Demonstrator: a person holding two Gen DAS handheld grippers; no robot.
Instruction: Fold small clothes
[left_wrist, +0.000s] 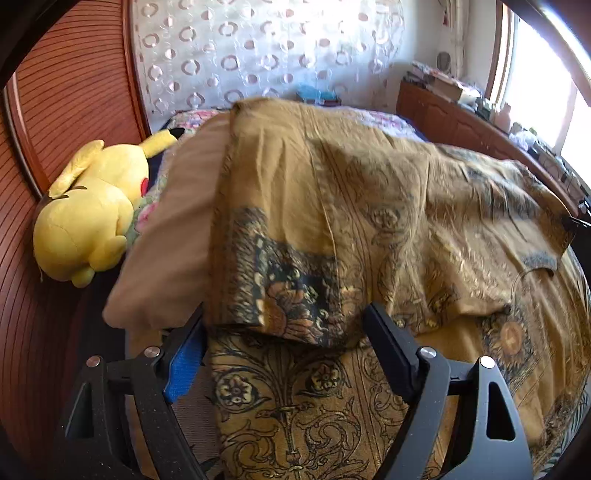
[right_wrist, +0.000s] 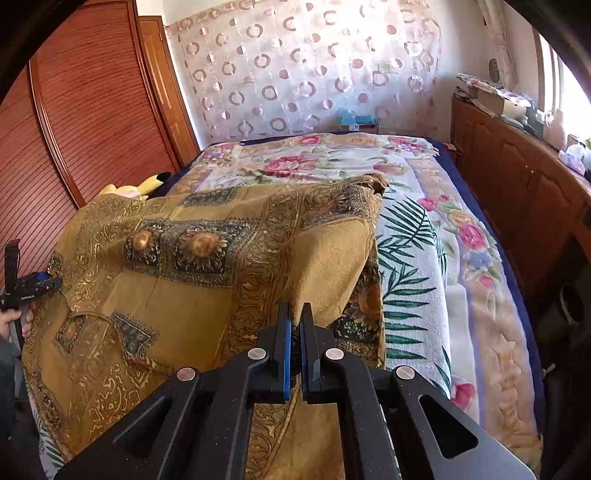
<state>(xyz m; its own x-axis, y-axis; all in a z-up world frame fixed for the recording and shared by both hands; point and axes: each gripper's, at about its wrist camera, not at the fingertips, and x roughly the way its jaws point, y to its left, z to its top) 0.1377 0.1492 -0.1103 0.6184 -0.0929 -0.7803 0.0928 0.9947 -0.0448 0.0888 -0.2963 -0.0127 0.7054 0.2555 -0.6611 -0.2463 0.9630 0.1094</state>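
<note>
My right tongs (right_wrist: 294, 325) are clamped shut on a raised fold of the mustard-gold cloth printed with dark floral panels and scrollwork (right_wrist: 207, 258), which lies spread and partly doubled over on the bed just ahead of and below both tongs. My left tongs (left_wrist: 284, 325) stand wide apart and grip nothing; a folded-over corner of that cloth sits between their tips, not pinched as far as I can see.

I judge the fabric thin, light and limp: it drapes, creases readily and should slide a little over the bedding, so it needs holding at corners or along a hem, not mid-panel. The near folded edge between my left tongs looks the best place to take hold.

Beyond my right tongs the flowered pastel bedspread (right_wrist: 480, 258) offers open room. A yellow plush toy (left_wrist: 88, 214) and a tan pillow (left_wrist: 166, 240) crowd the space ahead and left of my left tongs, with the wooden slatted wardrobe (left_wrist: 66, 110) close behind them.
</note>
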